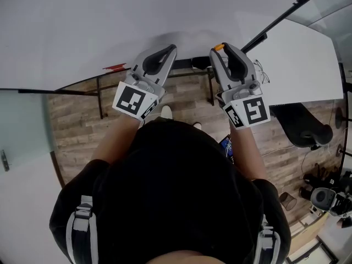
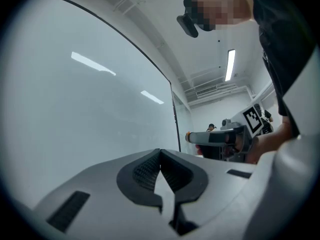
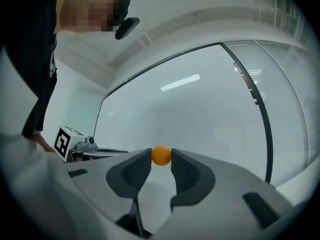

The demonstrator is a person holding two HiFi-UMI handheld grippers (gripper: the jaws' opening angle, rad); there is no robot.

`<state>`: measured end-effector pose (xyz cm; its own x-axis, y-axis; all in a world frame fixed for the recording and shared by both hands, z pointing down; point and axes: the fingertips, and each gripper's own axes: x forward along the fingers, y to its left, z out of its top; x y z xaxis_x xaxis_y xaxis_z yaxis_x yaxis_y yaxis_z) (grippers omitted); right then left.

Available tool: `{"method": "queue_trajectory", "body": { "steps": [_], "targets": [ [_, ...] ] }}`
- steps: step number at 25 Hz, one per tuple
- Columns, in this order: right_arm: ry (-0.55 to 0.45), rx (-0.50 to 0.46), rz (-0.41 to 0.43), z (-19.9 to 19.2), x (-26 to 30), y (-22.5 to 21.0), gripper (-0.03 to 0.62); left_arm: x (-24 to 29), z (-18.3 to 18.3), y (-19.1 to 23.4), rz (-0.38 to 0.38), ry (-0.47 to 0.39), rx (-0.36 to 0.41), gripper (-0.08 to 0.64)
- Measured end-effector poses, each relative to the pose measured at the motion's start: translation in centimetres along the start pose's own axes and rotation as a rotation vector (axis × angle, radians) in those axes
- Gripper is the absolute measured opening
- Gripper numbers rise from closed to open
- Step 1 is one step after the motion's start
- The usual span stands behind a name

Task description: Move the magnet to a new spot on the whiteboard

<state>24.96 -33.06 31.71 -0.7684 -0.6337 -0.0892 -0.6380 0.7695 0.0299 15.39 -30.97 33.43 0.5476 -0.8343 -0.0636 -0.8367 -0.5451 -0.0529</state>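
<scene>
A small round orange magnet (image 3: pixel 161 155) is pinched between the fingertips of my right gripper (image 3: pixel 161 156), close against the whiteboard (image 3: pixel 200 119). In the head view the magnet (image 1: pixel 219 47) shows as an orange spot at that gripper's tip, at the board's (image 1: pixel 110 21) lower edge. My left gripper (image 2: pixel 160 152) is shut with nothing in it, its tip (image 1: pixel 171 48) also near the board, a short way left of the right one. From the left gripper view the right gripper (image 2: pixel 190 136) shows with the orange magnet (image 2: pixel 188 136) at its end.
A red mark (image 1: pixel 114 67) sits on the board left of the left gripper. The board's black frame (image 3: pixel 262 119) runs down the right side. Below are a wooden floor (image 1: pixel 82 120), a white table (image 1: pixel 300 65) and a black chair (image 1: pixel 305 128) at right.
</scene>
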Motion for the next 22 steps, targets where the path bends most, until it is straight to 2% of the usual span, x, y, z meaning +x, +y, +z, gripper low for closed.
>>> {"method": "queue_trajectory", "body": {
  "steps": [8,22],
  "targets": [
    [0.005,0.036,0.096,-1.1,-2.3,1.0,0.120,-1.3,0.1,-3.1,0.034,0.001,0.012,0.003],
    [0.010,0.059,0.143,-2.4,-4.3,0.7,0.120,-2.1,0.0,-5.7,0.063,-0.001,0.018,0.003]
  ]
}}
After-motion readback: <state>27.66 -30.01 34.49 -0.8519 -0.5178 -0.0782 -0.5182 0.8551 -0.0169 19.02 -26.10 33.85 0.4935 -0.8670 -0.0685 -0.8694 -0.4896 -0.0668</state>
